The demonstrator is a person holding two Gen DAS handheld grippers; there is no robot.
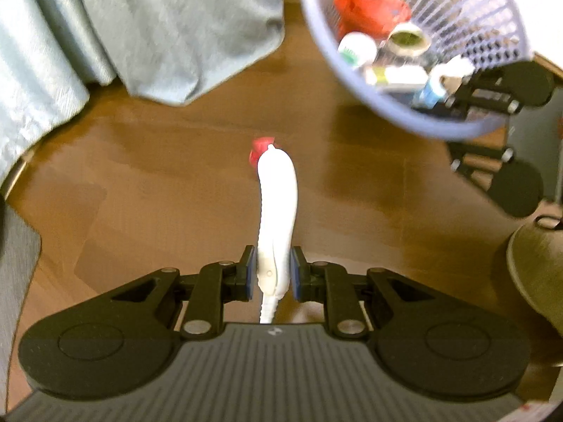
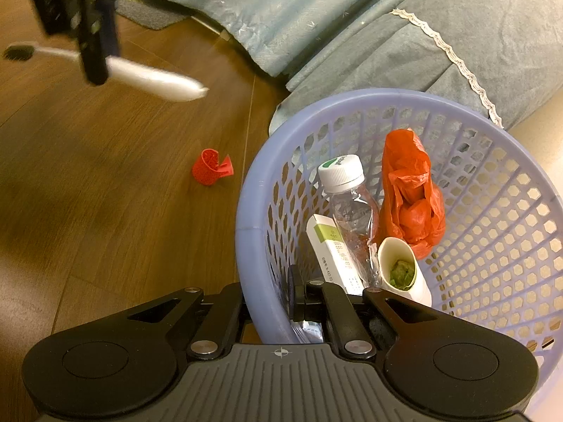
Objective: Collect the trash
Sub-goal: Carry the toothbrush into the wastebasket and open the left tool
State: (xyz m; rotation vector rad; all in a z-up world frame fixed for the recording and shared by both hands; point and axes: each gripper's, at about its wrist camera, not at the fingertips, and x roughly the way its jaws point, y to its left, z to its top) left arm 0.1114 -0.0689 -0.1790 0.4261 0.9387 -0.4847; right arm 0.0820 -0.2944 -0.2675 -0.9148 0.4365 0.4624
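Note:
My left gripper [image 1: 272, 267] is shut on a white toothbrush [image 1: 278, 193], held by its handle above the wooden floor. The right wrist view shows that gripper [image 2: 95, 52] at upper left with the toothbrush [image 2: 155, 79] crosswise in it. A small red mesh piece [image 1: 260, 149] [image 2: 211, 168] lies on the floor beside the basket. My right gripper [image 2: 267, 302] [image 1: 492, 88] is shut on the rim of a lilac plastic basket [image 2: 253, 211] [image 1: 316, 35]. The basket holds a red bag [image 2: 411, 204], a clear bottle [image 2: 352, 211], a white-green box [image 2: 330, 246] and a paper cup [image 2: 404, 270].
Pale blue-green fabric [image 1: 158, 28] [image 2: 352, 28] hangs to the floor behind the basket. A grey mat [image 2: 151, 14] lies at its foot. A rounded olive object [image 1: 538, 274] sits at the right edge. Wooden floor [image 2: 105, 193] stretches left of the basket.

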